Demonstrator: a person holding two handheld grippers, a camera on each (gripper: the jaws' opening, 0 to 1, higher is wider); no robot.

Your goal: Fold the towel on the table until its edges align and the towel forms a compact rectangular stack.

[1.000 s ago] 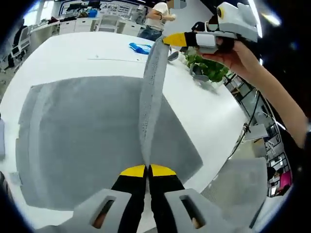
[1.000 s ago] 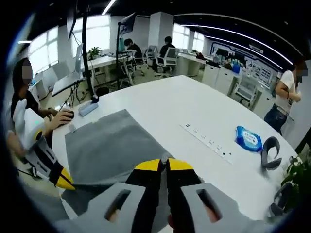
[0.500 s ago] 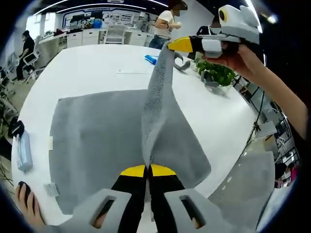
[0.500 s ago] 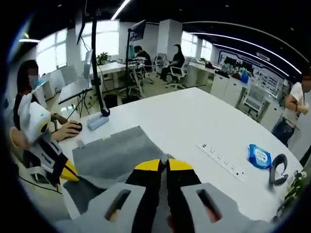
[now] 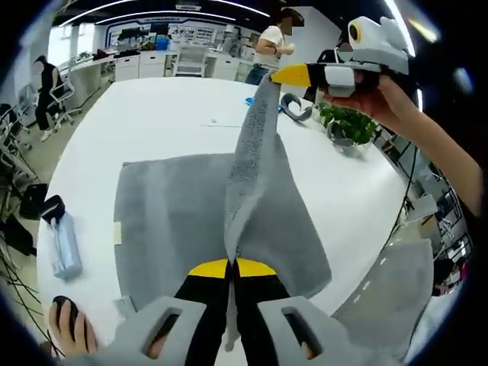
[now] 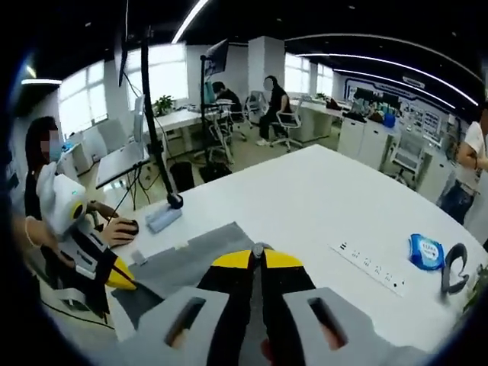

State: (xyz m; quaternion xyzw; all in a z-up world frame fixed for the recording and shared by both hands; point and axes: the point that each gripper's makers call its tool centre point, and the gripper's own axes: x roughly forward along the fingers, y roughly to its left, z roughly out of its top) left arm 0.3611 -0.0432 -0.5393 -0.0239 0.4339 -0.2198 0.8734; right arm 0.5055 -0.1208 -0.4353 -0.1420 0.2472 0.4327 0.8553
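In the left gripper view, the left hand-held gripper (image 5: 231,268) rises from the bottom with its yellow-tipped jaws pressed together on one corner of a grey towel (image 5: 175,221); most of the towel lies flat on a white surface (image 5: 168,114), near the surface's near edge, while one border is lifted into a taut ridge that runs straight away from these jaws up to the right hand-held gripper (image 5: 293,74), whose yellow tips are clamped on the opposite corner of that border, held by a person's hand (image 5: 381,91); a small bottle (image 5: 64,248) lies by the surface's left edge, a blue packet (image 5: 250,101) and a potted plant (image 5: 347,122) sit toward its far right side. In the right gripper view, the right hand-held gripper (image 6: 258,259) rises from the bottom, jaws closed with grey towel (image 6: 191,255) between the tips; the cloth spreads over the surface (image 6: 320,191) toward the left hand-held gripper (image 6: 120,276), which is low at the left with its yellow tip on the cloth; a blue packet (image 6: 425,252) lies near the surface's right edge. The lifted border's long axis runs gripper to gripper, so the fold likely depends on carrying both corners together across the flat part toward the towel's opposite edge.
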